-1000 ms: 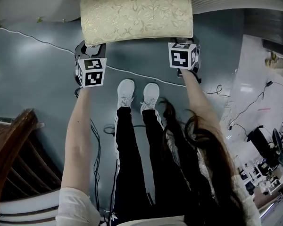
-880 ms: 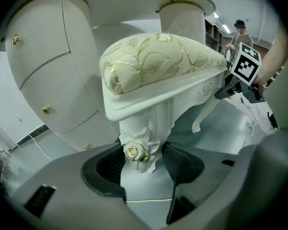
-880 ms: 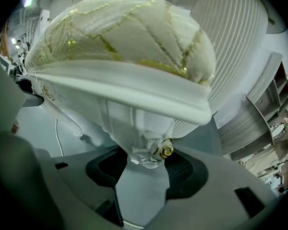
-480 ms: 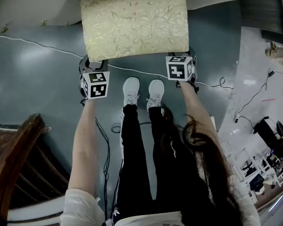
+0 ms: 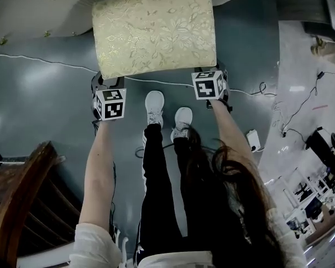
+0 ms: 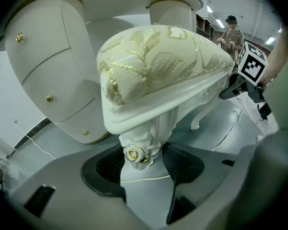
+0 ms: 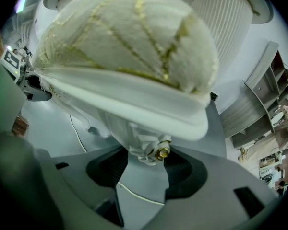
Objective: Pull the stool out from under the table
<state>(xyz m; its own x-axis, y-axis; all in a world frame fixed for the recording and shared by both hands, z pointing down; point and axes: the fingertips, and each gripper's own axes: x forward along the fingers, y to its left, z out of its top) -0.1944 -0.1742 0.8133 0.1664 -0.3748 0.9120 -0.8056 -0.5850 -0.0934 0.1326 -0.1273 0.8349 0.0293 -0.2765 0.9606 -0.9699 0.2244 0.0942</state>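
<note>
Stool [image 5: 153, 32] further out from under white counter [image 5: 44, 15] than a second ago; cushion almost wholly clear, standing on grey floor [image 5: 39, 94]. Left tool [image 6: 143, 159] clenched on carved near-left leg [image 6: 144, 133], at the gold rosette. Right tool [image 7: 146, 164] on near-right leg [image 7: 141, 145], pads apparently pressing too. White shoes [image 5: 154, 106] stand between the two tools.
</note>
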